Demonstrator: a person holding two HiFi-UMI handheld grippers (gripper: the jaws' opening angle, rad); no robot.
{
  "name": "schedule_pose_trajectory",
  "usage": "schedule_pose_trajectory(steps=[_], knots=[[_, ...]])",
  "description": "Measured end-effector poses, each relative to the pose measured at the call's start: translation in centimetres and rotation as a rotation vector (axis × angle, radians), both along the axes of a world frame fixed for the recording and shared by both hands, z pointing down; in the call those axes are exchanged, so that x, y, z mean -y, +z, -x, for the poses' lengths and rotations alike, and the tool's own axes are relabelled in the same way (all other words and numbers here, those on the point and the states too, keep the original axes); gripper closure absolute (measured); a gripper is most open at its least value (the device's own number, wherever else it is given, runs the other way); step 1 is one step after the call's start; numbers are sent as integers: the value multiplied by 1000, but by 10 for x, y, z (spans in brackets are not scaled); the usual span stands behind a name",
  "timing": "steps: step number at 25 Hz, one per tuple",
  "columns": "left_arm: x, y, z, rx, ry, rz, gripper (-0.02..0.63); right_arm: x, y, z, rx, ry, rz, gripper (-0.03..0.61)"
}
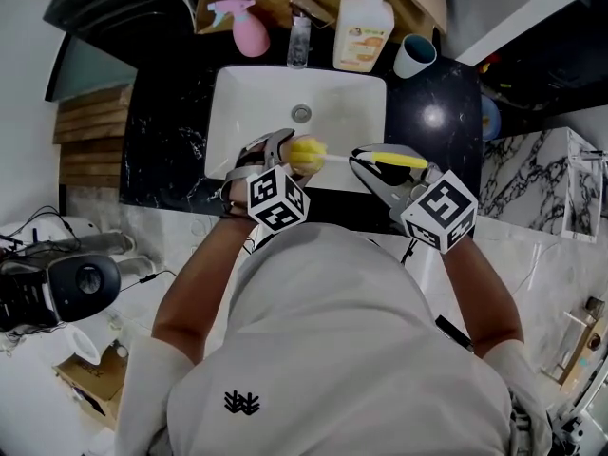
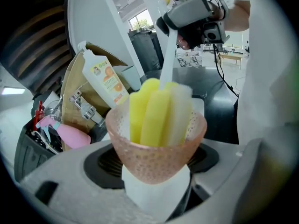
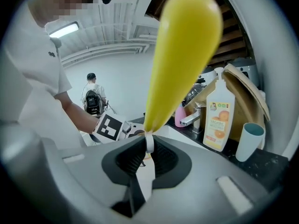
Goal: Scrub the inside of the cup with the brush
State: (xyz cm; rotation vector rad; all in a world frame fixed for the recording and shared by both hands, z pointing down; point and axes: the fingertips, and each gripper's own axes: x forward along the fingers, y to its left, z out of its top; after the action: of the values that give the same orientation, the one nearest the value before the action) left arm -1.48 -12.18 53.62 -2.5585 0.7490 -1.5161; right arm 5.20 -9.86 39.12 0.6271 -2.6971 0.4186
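A pink translucent cup (image 2: 156, 148) stands between the jaws of my left gripper (image 2: 156, 185), which is shut on it, mouth pointing away from the camera. The brush's yellow-and-white sponge head (image 2: 159, 108) sits inside the cup, and its white stem (image 2: 166, 59) runs up to my right gripper (image 2: 196, 13). In the right gripper view the brush's yellow handle (image 3: 182, 55) sticks out from my right gripper (image 3: 145, 148), which is shut on it. From the head view both grippers (image 1: 280, 152) (image 1: 380, 171) meet over the front of the sink, sponge head (image 1: 306, 153) between them.
The white sink (image 1: 237, 103) is set in a black marble counter (image 1: 437, 112). Behind it stand a pink spray bottle (image 1: 249, 28), a faucet (image 1: 298, 36), an orange-labelled soap bottle (image 1: 363, 31) and a teal cup (image 1: 415, 55). A person (image 3: 93, 97) stands far off.
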Motion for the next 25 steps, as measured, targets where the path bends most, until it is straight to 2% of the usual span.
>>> schedule_pose_trajectory(steps=[6, 10, 17, 21, 25], knots=[[1, 2, 12, 15, -17, 6, 241, -6, -30, -23, 38, 23, -17, 531], [0, 1, 7, 19, -7, 5, 241, -13, -39, -21, 53, 8, -40, 531], [-6, -7, -13, 5, 48, 11, 241, -19, -23, 10, -49, -79, -117, 531], [-9, -10, -18, -12, 51, 31, 241, -18, -8, 17, -62, -89, -89, 531], [-8, -9, -17, 0, 52, 38, 241, -10, 0, 18, -16, -67, -47, 532]])
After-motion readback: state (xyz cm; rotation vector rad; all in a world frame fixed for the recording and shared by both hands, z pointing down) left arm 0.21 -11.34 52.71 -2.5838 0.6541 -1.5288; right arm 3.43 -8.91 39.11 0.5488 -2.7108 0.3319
